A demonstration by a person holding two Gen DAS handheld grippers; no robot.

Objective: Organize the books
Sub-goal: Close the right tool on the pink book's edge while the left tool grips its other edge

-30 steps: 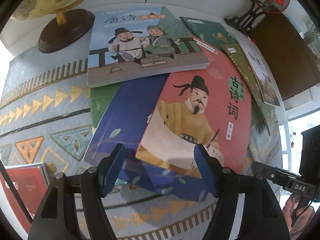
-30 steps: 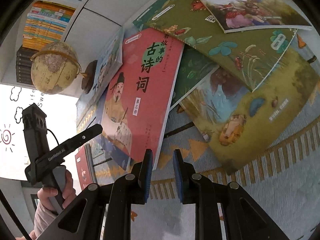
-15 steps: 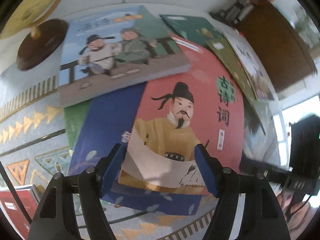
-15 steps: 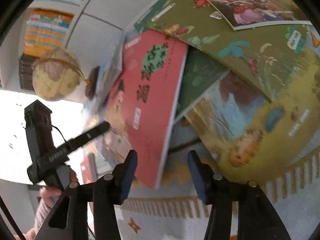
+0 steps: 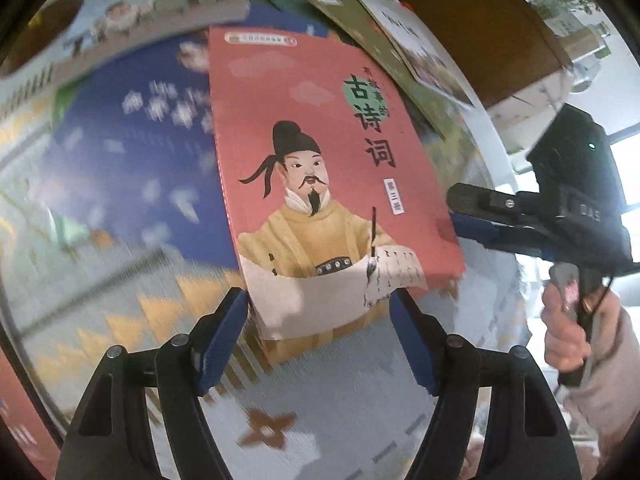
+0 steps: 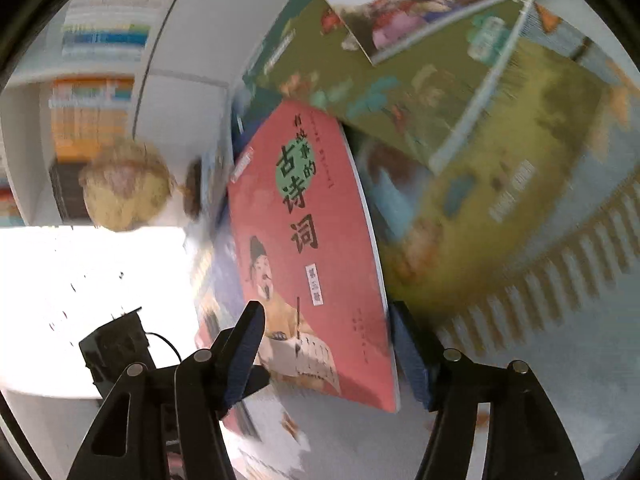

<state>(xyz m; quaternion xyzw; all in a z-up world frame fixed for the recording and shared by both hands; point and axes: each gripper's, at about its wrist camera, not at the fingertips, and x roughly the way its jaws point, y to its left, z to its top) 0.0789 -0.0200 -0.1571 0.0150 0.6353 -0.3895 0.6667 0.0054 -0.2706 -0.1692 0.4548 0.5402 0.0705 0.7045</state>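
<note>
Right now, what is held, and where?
Cannot be told: red book's lower edge sits between left gripper's fingers; right gripper's jaws are opening around its corner.

Left wrist cam sits just behind the left gripper (image 5: 318,338), looking fwd & steeply down along its 2 fingers, v close to the red book (image 5: 320,168), which fills mid-frame over the patterned cloth (image 5: 340,412). Right wrist cam sits same way behind the right gripper (image 6: 326,354), angled down, seeing that book (image 6: 316,264) edge-on from its right side, close up. Both views share the red book + scattered books behind it; left cam also catches the right gripper (image 5: 472,216) at frame right, w/ the hand (image 5: 566,332) holding it; bkgd blurred in both
</note>
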